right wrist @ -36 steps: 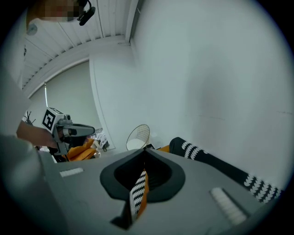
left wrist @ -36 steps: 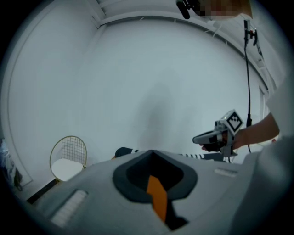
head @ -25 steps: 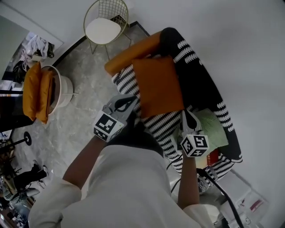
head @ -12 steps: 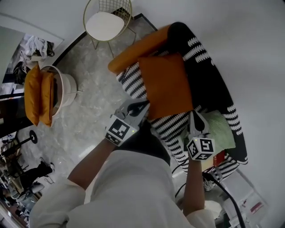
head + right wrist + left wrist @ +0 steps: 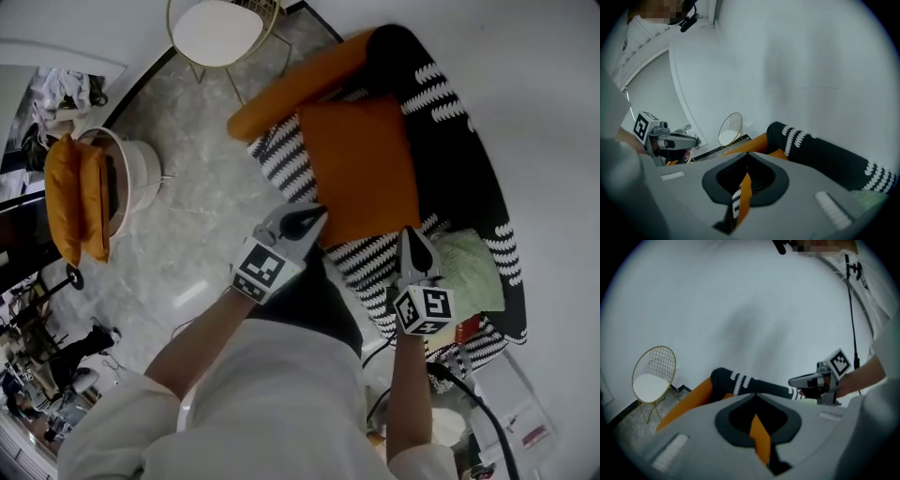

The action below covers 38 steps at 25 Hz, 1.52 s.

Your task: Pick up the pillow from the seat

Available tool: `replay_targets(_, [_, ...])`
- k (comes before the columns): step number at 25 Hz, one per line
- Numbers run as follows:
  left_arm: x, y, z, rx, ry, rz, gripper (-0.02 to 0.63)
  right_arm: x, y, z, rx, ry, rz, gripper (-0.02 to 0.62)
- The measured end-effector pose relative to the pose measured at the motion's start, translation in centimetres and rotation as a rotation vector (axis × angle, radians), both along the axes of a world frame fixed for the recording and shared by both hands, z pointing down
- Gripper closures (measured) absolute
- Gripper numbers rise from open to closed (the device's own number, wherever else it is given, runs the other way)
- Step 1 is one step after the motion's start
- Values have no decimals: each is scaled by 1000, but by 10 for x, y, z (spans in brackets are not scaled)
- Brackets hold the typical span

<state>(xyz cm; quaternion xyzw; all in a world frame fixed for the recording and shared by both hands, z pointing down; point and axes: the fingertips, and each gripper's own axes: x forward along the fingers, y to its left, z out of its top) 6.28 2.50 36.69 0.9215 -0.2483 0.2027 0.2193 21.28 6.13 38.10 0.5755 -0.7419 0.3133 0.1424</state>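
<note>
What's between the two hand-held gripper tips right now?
The near edge of the pillow, on the striped seat, sits between the left hand-held gripper and the right hand-held gripper; the head view shows it.

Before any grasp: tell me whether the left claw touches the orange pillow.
Cannot tell: from the head view the left claw overlaps the pillow edge; height unclear.

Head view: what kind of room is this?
Probably a living room or lounge: a striped seat with an orange pillow on it, a gold wire chair beside it, and a marble-look floor.
</note>
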Motion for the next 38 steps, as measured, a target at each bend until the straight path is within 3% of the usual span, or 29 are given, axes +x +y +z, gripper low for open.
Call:
replay_targets(12, [-2, -42, 84, -64, -22, -21, 597, 27, -43, 71, -48, 25, 7, 563])
replay_targets(26, [4, -68, 180, -141, -63, -51, 543, 42, -79, 169, -130, 34, -46, 522])
replay_targets(38, [-1, -78, 269, -251, -60, -187, 472, 49, -101, 259, -218, 49, -96, 443])
